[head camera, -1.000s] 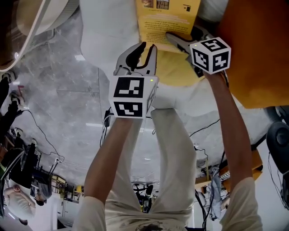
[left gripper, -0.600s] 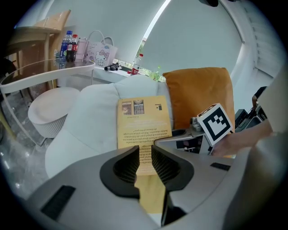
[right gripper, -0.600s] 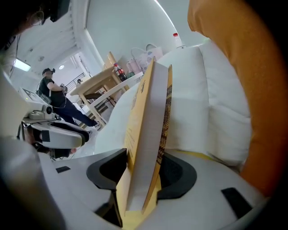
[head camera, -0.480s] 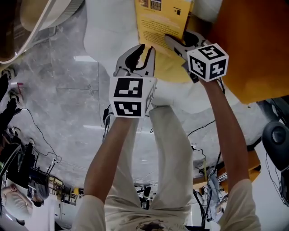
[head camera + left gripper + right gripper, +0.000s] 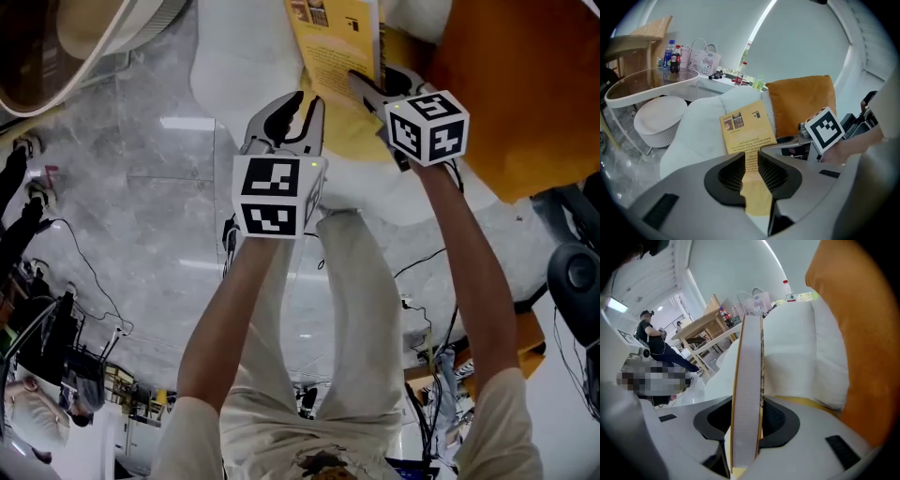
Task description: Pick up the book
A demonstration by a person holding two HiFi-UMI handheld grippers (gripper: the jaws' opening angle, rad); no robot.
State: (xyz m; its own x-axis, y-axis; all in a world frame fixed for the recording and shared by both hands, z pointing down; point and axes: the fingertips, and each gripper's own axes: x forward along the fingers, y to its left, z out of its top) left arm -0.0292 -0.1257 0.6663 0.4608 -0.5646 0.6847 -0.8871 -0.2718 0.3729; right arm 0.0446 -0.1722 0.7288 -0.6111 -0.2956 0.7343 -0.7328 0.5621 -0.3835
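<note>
The yellow book [image 5: 339, 54] hangs above a white sofa cushion [image 5: 239, 70], its back cover with small pictures facing me. My right gripper [image 5: 362, 82] holds the book's lower right part, and its jaws are still closing on it. In the right gripper view the book [image 5: 747, 380] stands edge-on between the pads, which press on both covers. My left gripper [image 5: 300, 101] is just left of the book and holds nothing. In the left gripper view its jaws [image 5: 751, 161] leave a narrow slit, and the book [image 5: 745, 129] shows beyond it.
An orange cushion [image 5: 525, 94] leans right of the book. A round white stool [image 5: 658, 117] and a glass table with bottles [image 5: 647, 82] stand to the left. Cables [image 5: 84, 281] lie on the marble floor. A person [image 5: 651, 341] stands far off.
Both grippers have risen together, and the book has come up with the right one. The book's fore-edge has come into sight in the head view.
</note>
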